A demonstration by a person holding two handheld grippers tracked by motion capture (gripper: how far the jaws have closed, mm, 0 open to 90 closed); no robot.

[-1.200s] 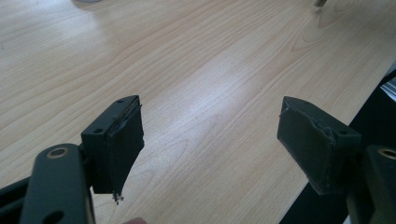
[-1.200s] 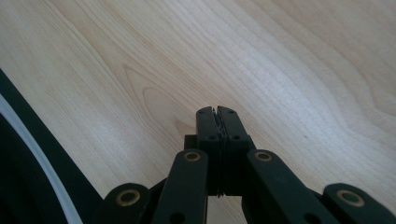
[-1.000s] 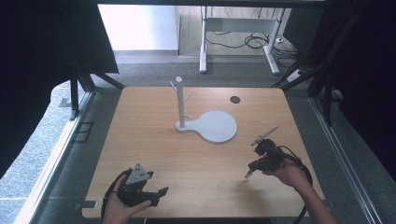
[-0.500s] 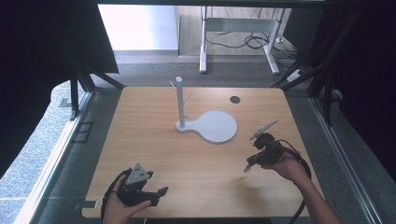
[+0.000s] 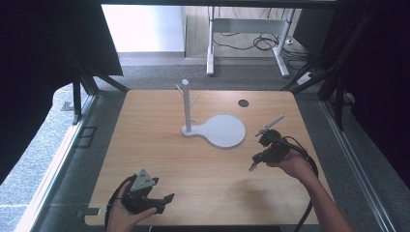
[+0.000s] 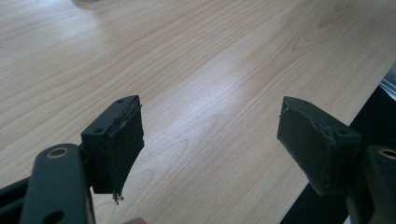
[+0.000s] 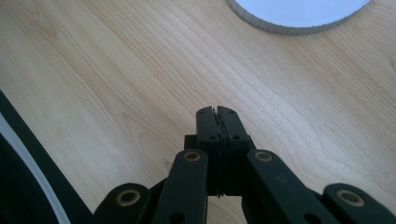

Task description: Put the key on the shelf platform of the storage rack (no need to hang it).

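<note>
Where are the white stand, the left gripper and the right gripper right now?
white stand (image 5: 223,131): high view, on its flat round base.
left gripper (image 6: 210,140): left gripper view, midway between its two spread fingertips.
right gripper (image 7: 217,111): right gripper view, at the tips of its closed jaws.

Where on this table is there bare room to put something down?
Bare wood: left of the white stand, and the front middle between the left gripper and right gripper. Crowded only where the stand's round base lies, toward the right gripper.

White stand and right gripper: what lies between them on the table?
Nothing; bare wood lies between the white stand and the right gripper, seen in the high view.
</note>
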